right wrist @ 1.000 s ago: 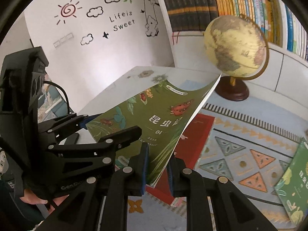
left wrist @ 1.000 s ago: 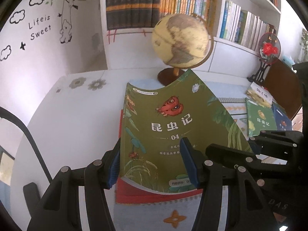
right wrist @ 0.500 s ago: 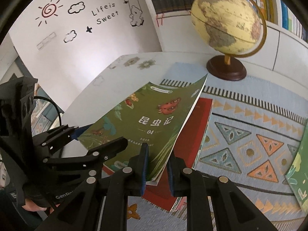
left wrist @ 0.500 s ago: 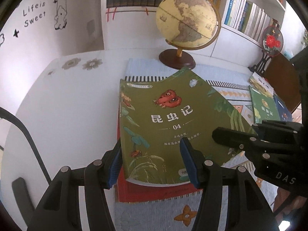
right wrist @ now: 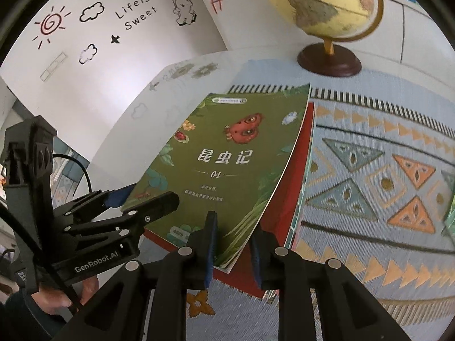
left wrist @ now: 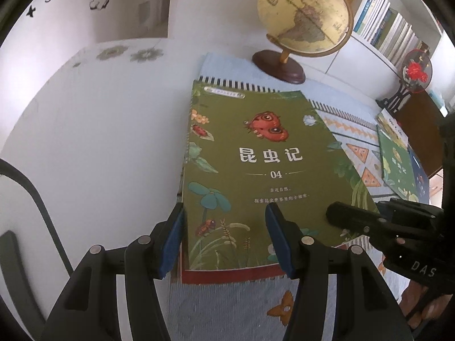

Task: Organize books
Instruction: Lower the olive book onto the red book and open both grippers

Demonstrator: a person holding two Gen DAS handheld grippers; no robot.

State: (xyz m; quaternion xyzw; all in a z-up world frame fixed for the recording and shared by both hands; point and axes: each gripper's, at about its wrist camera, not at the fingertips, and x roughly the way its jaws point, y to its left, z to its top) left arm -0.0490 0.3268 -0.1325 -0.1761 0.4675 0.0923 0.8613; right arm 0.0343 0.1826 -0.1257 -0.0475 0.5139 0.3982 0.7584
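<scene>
- A mat [left wrist: 227, 307] lies on the counter [left wrist: 99, 142], toward its right side.
- A red book [right wrist: 287, 207] lies on the mat's left part.
- The top book [left wrist: 256, 170] lies on the red book, its right edge lifted.
- The globe [left wrist: 304, 14] stands behind the books, at the mat's far edge.
- More books [left wrist: 398, 162] lie near the counter's right edge.
- The left tool [left wrist: 224, 238] straddles the top book's near-left corner; the right tool [right wrist: 231, 244] straddles its near-right corner.

White table [left wrist: 93, 130] with flower prints, spread with a patterned woven mat [right wrist: 369, 170] carrying a globe [left wrist: 304, 20], a red book [right wrist: 284, 216] and further books [left wrist: 396, 162] at its right edge.
</scene>
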